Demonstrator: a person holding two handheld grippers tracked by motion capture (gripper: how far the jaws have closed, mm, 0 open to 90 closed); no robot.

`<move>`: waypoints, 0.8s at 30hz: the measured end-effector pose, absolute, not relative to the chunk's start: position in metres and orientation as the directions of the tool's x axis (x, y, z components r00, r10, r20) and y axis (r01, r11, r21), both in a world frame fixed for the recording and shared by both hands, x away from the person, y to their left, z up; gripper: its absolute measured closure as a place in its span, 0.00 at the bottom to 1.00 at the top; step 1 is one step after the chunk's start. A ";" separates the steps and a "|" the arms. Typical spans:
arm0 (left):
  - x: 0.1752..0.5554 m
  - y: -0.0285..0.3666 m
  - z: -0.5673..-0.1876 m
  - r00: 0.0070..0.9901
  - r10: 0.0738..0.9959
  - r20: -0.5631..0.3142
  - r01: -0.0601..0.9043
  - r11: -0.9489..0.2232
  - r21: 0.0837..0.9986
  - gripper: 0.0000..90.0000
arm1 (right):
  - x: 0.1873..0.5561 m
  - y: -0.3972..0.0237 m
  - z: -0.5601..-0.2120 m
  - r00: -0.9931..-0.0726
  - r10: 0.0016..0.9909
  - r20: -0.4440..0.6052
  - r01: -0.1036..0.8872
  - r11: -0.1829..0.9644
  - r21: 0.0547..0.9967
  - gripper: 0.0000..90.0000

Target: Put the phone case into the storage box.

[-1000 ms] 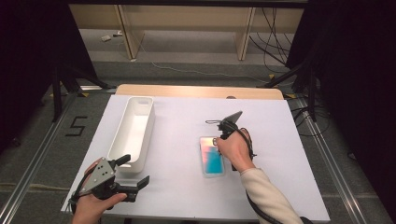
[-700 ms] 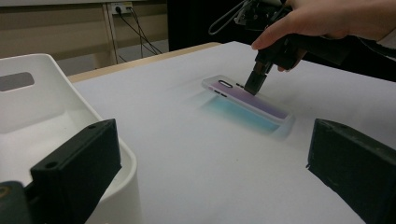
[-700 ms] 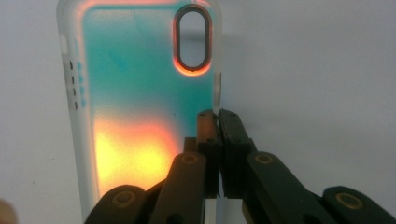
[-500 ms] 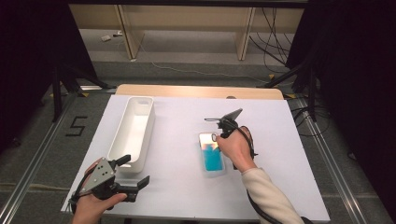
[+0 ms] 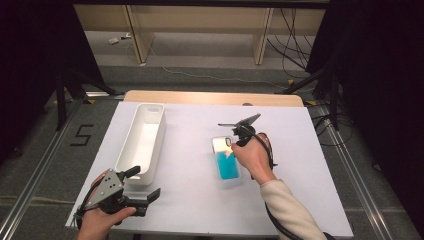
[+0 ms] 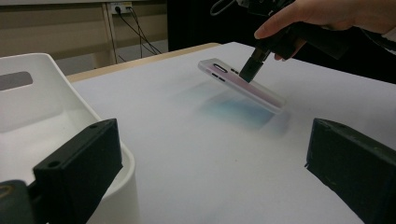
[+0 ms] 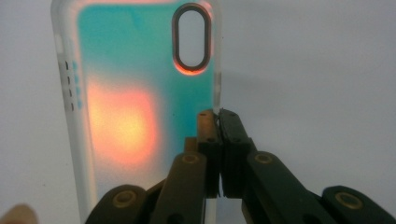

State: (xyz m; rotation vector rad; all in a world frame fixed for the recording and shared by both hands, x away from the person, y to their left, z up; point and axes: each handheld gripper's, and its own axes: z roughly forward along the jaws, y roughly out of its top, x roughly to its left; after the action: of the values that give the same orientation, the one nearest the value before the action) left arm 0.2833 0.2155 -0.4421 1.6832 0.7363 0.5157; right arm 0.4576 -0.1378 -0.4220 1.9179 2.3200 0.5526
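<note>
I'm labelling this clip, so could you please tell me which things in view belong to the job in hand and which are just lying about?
In the job:
- phone case, lifted at one end off the table
- right gripper, shut on the case's edge

Lying about:
- white bin
- left gripper, open and holding nothing

A white-covered table (image 5: pixel 200 200) carries a long white plastic bin (image 5: pixel 142 142) on its left half, running from near to far. To the right of the bin, near the table's middle, a translucent phone case (image 5: pixel 227 162) is tilted, its far end lifted off the table, pinched at its edge by the right gripper (image 5: pixel 234 143). The left gripper (image 5: pixel 146 185) sits at the near left corner, just before the bin's near end.
</note>
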 end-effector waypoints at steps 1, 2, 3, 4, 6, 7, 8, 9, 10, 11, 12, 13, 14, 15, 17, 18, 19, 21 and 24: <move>0.283 0.216 -0.442 0.704 0.708 -0.047 0.198 -0.133 0.971 0.03 | 0.457 -0.138 -0.421 -0.216 0.962 0.165 0.932 0.153 0.330 0.99; 0.283 0.215 -0.442 0.704 0.709 -0.047 0.197 -0.132 0.971 0.03 | 0.457 -0.137 -0.420 -0.210 0.965 0.160 0.932 0.147 0.331 0.99; 0.283 0.216 -0.442 0.705 0.708 -0.047 0.197 -0.133 0.971 0.03 | 0.456 -0.136 -0.418 -0.203 0.964 0.172 0.934 0.139 0.329 0.99; 0.283 0.216 -0.442 0.704 0.708 -0.046 0.198 -0.133 0.971 0.03 | 0.456 -0.136 -0.416 -0.196 0.965 0.173 0.937 0.132 0.325 0.99; 0.283 0.216 -0.442 0.705 0.708 -0.046 0.198 -0.133 0.971 0.03 | 0.455 -0.137 -0.414 -0.222 0.960 0.173 0.924 0.150 0.352 0.99; 0.283 0.216 -0.442 0.705 0.708 -0.046 0.198 -0.133 0.971 0.03 | 0.455 -0.137 -0.414 -0.230 0.960 0.162 0.916 0.157 0.369 0.99; 0.283 0.215 -0.442 0.704 0.709 -0.047 0.198 -0.132 0.971 0.03 | 0.455 -0.137 -0.413 -0.224 0.961 0.161 0.915 0.150 0.374 0.99; 0.283 0.215 -0.442 0.703 0.709 -0.051 0.201 -0.129 0.971 0.03 | 0.456 -0.141 -0.414 -0.291 0.947 0.134 0.883 0.212 0.420 0.99; 0.283 0.215 -0.442 0.703 0.709 -0.049 0.199 -0.131 0.971 0.03 | 0.455 -0.139 -0.412 -0.273 0.950 0.149 0.889 0.190 0.416 0.99; 0.283 0.216 -0.442 0.705 0.708 -0.044 0.197 -0.135 0.971 0.03 | 0.454 -0.136 -0.408 -0.226 0.961 0.157 0.909 0.151 0.388 0.99; 0.283 0.216 -0.442 0.705 0.708 -0.046 0.198 -0.134 0.971 0.03 | 0.454 -0.137 -0.408 -0.251 0.958 0.142 0.891 0.171 0.420 0.99; 0.283 0.216 -0.442 0.705 0.708 -0.045 0.197 -0.135 0.971 0.03 | 0.455 -0.139 -0.408 -0.278 0.953 0.117 0.872 0.199 0.448 0.99; 0.283 0.216 -0.442 0.706 0.707 -0.041 0.197 -0.140 0.970 0.03 | 0.455 -0.140 -0.407 -0.278 0.953 0.124 0.868 0.194 0.457 0.99; 0.283 0.216 -0.442 0.704 0.709 -0.049 0.200 -0.131 0.971 0.03 | 0.454 -0.140 -0.406 -0.276 0.952 0.130 0.863 0.186 0.470 0.99; 0.283 0.215 -0.443 0.704 0.709 -0.052 0.200 -0.128 0.971 0.03 | 0.454 -0.140 -0.403 -0.280 0.952 0.124 0.852 0.187 0.489 0.99; 0.284 0.215 -0.443 0.707 0.705 -0.058 0.200 -0.120 0.972 0.03 | 0.453 -0.140 -0.402 -0.276 0.952 0.131 0.853 0.180 0.489 0.99; 0.283 0.215 -0.443 0.706 0.706 -0.058 0.201 -0.121 0.972 0.03 | 0.453 -0.140 -0.401 -0.277 0.952 0.132 0.848 0.177 0.500 0.99; 0.284 0.215 -0.443 0.706 0.706 -0.058 0.201 -0.121 0.972 0.03 | 0.453 -0.141 -0.399 -0.280 0.951 0.128 0.837 0.177 0.518 0.99; 0.284 0.215 -0.443 0.706 0.706 -0.058 0.201 -0.121 0.972 0.03 | 0.452 -0.141 -0.395 -0.278 0.951 0.134 0.827 0.166 0.537 0.99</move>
State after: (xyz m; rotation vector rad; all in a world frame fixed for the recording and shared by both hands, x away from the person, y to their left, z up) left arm 0.2835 0.2150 -0.4431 1.6729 0.7392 0.5060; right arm 0.4519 -0.1412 -0.3953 1.7246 2.2081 0.7726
